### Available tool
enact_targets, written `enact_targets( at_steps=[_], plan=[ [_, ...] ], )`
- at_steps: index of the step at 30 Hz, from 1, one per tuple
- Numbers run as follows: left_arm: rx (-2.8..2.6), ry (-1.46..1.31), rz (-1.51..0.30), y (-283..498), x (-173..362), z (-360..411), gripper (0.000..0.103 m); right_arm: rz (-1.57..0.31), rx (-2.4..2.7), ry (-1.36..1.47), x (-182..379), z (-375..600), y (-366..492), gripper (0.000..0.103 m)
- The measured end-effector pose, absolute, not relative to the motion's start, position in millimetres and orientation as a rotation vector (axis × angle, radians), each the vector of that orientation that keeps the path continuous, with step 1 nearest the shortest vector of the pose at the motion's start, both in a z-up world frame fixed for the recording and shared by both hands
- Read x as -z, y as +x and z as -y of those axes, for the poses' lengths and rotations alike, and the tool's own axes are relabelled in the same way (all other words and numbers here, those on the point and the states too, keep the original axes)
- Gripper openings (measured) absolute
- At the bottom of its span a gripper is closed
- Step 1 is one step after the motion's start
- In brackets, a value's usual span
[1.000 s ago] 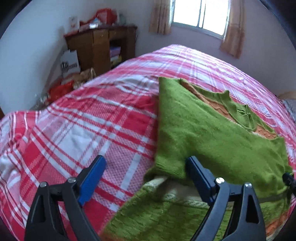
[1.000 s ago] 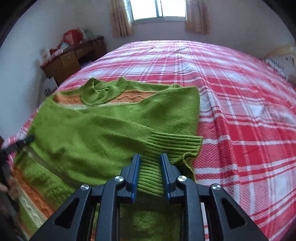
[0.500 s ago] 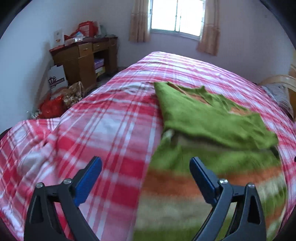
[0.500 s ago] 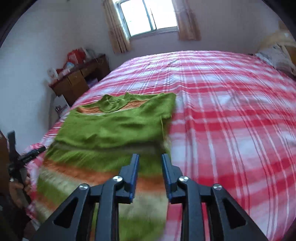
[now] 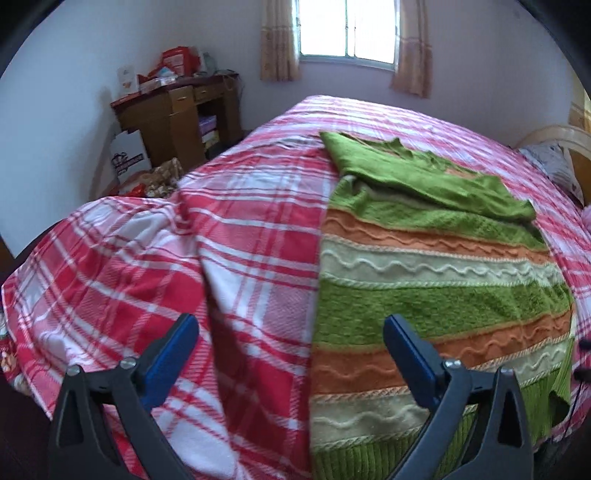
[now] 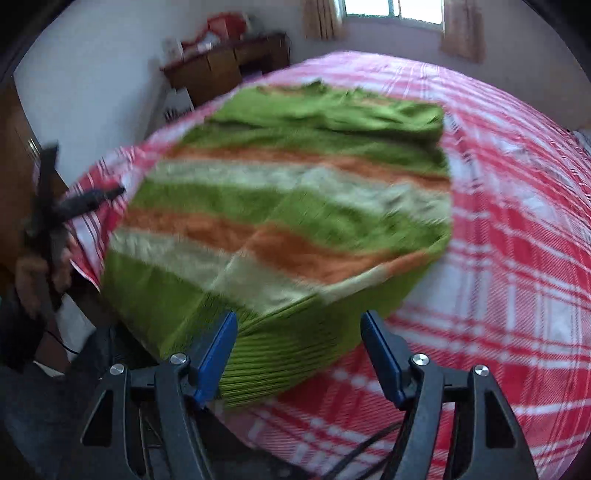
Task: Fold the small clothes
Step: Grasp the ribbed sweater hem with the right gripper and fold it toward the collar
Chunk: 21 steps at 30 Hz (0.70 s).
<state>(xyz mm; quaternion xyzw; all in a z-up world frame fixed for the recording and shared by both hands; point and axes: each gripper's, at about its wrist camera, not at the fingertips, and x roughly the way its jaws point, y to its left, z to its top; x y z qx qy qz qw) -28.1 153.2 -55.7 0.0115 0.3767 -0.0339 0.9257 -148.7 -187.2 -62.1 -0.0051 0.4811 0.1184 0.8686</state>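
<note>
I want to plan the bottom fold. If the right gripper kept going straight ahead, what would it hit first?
Most likely the sweater's ribbed green hem, which lies between the open right gripper's fingers at the bed's edge; blur leaves depth uncertain.

Count on inspection: one garment, a striped green, orange and cream sweater (image 5: pixel 436 280), lying at 3 o'clock in the left wrist view and at centre in the right wrist view. One bed with a red plaid cover (image 5: pixel 240 236) beneath it. Two grippers: the left gripper (image 5: pixel 291 354) at 6 o'clock, two blue-padded fingers set wide apart; the right gripper (image 6: pixel 299 347) at 6 o'clock, likewise two fingers spread, nothing between them but the sweater's ribbed hem. One window (image 5: pixel 347 29) at 12 o'clock, with two curtains. One wooden desk (image 5: pixel 177 114) at 10 o'clock. One white paper bag (image 5: pixel 129 155) beside the desk. One pillow (image 5: pixel 550 166) at 2 o'clock.
</note>
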Motion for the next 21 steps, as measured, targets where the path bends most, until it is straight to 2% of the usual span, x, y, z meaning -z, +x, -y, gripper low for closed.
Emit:
enact_targets(
  at_steps=[9, 10, 12, 13, 15, 21],
  plan=[
    [0.085, -0.002, -0.73, -41.8, 45.4, -163.6, 0.102, -1.044, -0.167, -0.121, 93.3, 157.0, -163.4, 0.069],
    [0.088, -0.001, -0.727, -43.2, 45.2, -163.9, 0.102, -1.044, -0.172, -0.063, 91.7, 165.2, -164.8, 0.065],
    [0.09, 0.006, -0.715, -45.8, 44.1, -164.9, 0.102, -1.065, -0.198, 0.108, 87.9, 190.3, -165.8, 0.025],
    [0.089, 0.005, -0.712, -46.8, 44.0, -165.8, 0.102, -1.071, -0.212, 0.194, 85.6, 204.8, -166.8, 0.018],
    [0.088, -0.006, -0.712, -46.8, 44.0, -167.2, 0.102, -1.068, -0.206, 0.354, 85.1, 236.3, -174.3, 0.014],
    [0.105, -0.043, -0.728, -43.7, 45.2, -167.5, 0.102, -1.03, -0.224, 0.577, 96.4, 273.0, -199.9, 0.014]
  ],
)
